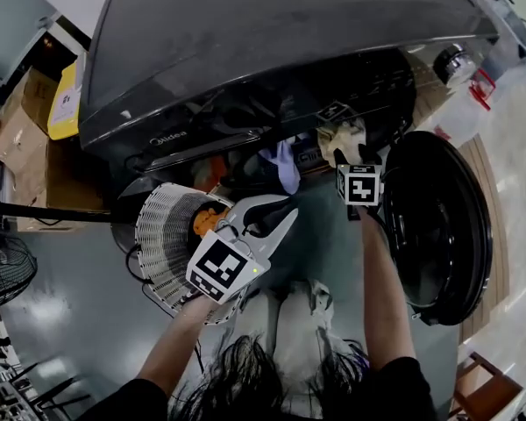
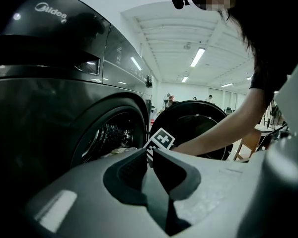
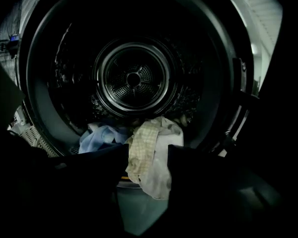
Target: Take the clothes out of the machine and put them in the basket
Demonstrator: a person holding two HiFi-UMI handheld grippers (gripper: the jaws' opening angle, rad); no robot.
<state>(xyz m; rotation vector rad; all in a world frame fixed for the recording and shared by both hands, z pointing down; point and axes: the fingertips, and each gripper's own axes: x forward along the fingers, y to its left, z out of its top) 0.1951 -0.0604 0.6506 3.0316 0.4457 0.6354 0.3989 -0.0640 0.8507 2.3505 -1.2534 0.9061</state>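
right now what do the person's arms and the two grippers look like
The left arm and right arm are bare below short black sleeves. The left gripper is a glossy white shell with dark jaw pads; the right gripper looks dark. Each carries a white cube with black square markers.

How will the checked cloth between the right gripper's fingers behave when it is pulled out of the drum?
Probably floppy: the checked cloth hangs in loose folds between the right gripper's fingers. Likely light, since it looks thin. It may drag the blue garment, which lies against it in the drum.
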